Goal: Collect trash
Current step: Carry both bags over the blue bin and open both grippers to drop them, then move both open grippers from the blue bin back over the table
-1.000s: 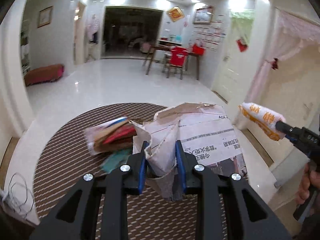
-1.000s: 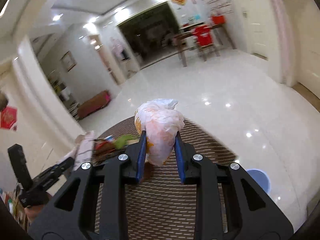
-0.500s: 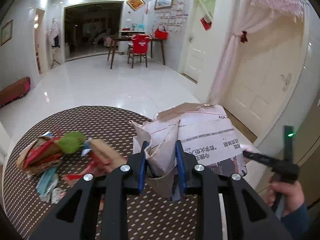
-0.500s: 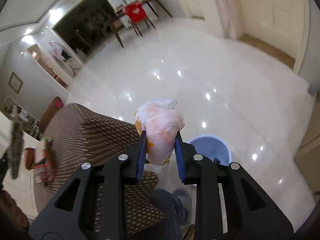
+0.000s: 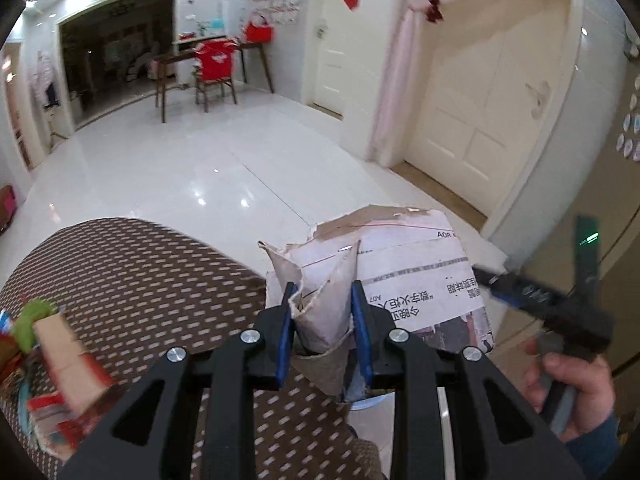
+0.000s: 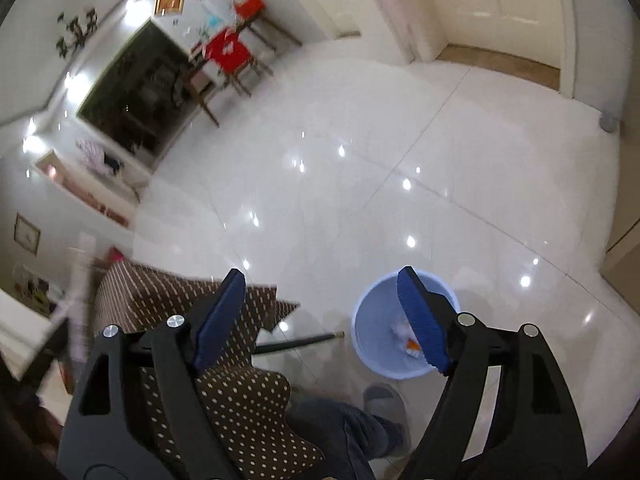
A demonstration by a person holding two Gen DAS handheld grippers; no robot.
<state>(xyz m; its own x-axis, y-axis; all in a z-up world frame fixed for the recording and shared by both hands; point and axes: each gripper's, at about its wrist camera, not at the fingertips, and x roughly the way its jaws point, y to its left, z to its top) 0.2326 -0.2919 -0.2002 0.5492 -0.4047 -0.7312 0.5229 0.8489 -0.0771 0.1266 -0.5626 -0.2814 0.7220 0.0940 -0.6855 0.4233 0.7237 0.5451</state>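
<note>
Right gripper (image 6: pixel 320 312) hangs above the blue bin (image 6: pixel 364 344) on the white floor; its fingers have just been opening and stand wide apart with nothing between them. Inside the bin lies a crumpled white-and-orange wrapper (image 6: pixel 404 338), resting on the bottom near the right finger; little else shows in there.

Left gripper (image 5: pixel 322 320) is clamped tight on torn printed cardboard (image 5: pixel 400 276), pinched at a folded-up corner, the rest of the sheet fanning out beyond the fingers. A sliver of the bin's rim peeks under the cardboard, so it's close to the drop spot.

To do this drop well, I'd say: centre the cardboard over the bin mouth first, tip it so the long edge goes in, then release. The sheet looks wider than a wad and could catch on the rim or slide to the floor.

More trash remains: a blurred pile of red and green wrappers (image 5: pixel 48 360) sits on the brown dotted bench (image 5: pixel 160 280), left side.
</note>
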